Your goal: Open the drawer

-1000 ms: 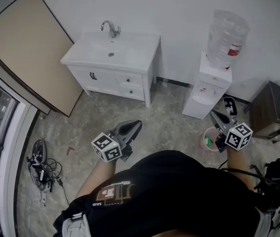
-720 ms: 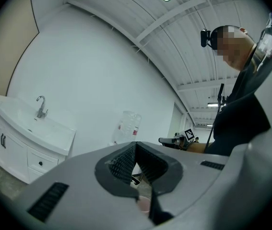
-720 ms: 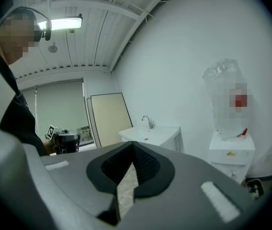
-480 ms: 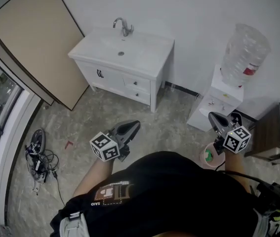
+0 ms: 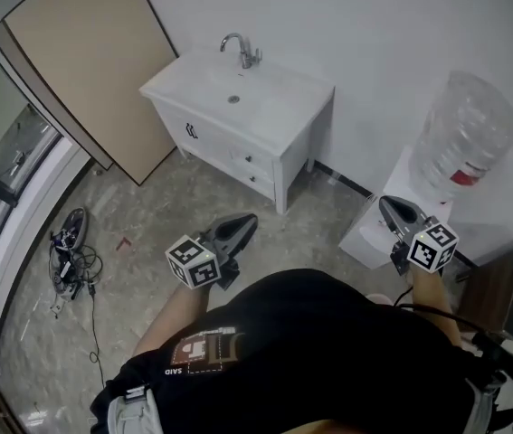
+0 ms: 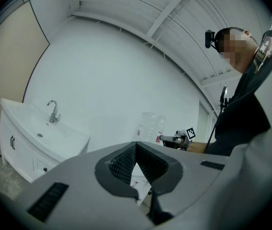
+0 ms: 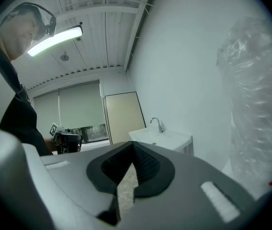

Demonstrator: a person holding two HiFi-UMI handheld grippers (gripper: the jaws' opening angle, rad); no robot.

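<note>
Noted L tool & R tool shut, empty, held level near body, well apart from far vanity drawers; judged approach posture, no grip req'd yet.

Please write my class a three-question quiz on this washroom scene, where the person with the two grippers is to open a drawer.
1. True or false: a drawer of the white sink cabinet is already pulled out.
2. What stands to the right of the cabinet in the head view? A) water dispenser B) ladder C) washing machine
3. What do the left gripper and the right gripper hold?

Key:
1. False: both drawers sit flush in the cabinet front.
2. A.
3. Nothing: each gripper is shut and empty, and both are well short of the cabinet.
</note>
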